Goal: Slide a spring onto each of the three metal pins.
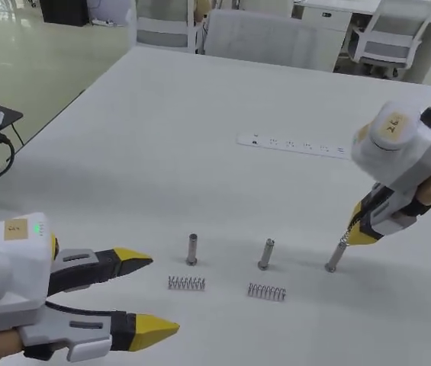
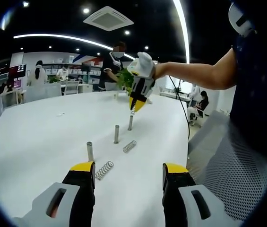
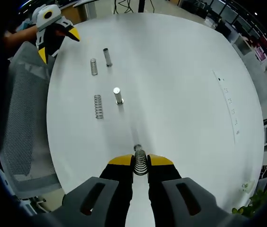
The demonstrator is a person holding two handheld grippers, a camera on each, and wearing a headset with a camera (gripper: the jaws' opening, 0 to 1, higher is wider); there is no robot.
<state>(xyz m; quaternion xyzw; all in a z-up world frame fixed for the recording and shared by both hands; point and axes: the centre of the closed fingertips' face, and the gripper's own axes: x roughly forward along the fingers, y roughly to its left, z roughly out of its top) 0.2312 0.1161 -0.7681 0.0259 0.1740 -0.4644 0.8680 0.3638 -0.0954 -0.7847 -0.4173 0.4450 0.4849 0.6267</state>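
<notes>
Left gripper [image 1: 163, 294]: nearest, low over the near left part of the desk [image 1: 200, 137]. Fingers [image 1: 133, 260] spread wide, nothing between them.

Just beyond its tips, two springs lie flat on the desk. First loose spring [image 1: 187, 283] lies just in front of the left pin [image 1: 192, 249], not touching it. Second loose spring [image 1: 267, 291] lies just in front of the middle pin [image 1: 266, 254], also apart. Both pins stand bare.

Right pin [image 1: 336, 257]: last in the same row. Right gripper [image 1: 360, 233] hangs tilted above it. In the right gripper view its yellow fingers [image 3: 121, 161] pinch the held spring [image 3: 140, 161] by its sides. The spring's far end meets the pin's top; cannot tell whether it is over the tip.

Farther back: white power strip [image 1: 291, 145] on the desk, then office chairs [image 1: 387, 38].
</notes>
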